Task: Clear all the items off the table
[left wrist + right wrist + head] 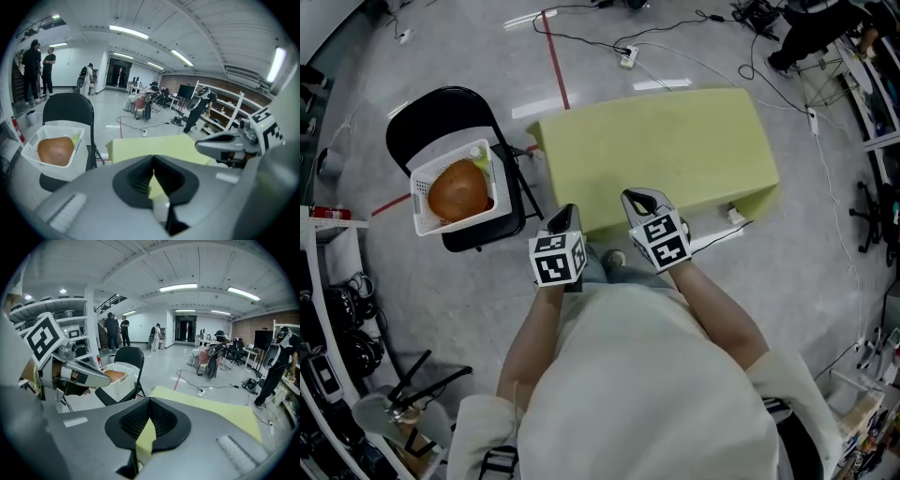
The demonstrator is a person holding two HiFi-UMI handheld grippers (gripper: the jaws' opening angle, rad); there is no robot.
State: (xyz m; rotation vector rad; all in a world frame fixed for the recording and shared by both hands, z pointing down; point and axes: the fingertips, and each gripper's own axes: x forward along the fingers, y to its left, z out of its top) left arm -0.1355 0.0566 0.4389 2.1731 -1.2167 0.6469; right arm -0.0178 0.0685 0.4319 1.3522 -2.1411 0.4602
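Left hand-held gripper [568, 215] and right hand-held gripper [639, 199]: both closed, empty, at the green worktop's [675, 141] 6 o'clock edge. At its 9 o'clock, a chair [431, 112] bears a white basket [450, 153].

Grey floor [431, 300] carries red tape [555, 56] and a power strip [627, 57]. A black folding chair [431, 122] stands there. Tube lights [178, 287] line the white ceiling [140, 263]; shelves [225, 110] flank the room.

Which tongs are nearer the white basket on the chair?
Left. The left tongs sit just right of the basket in the head view; the right tongs are farther right, beyond them.
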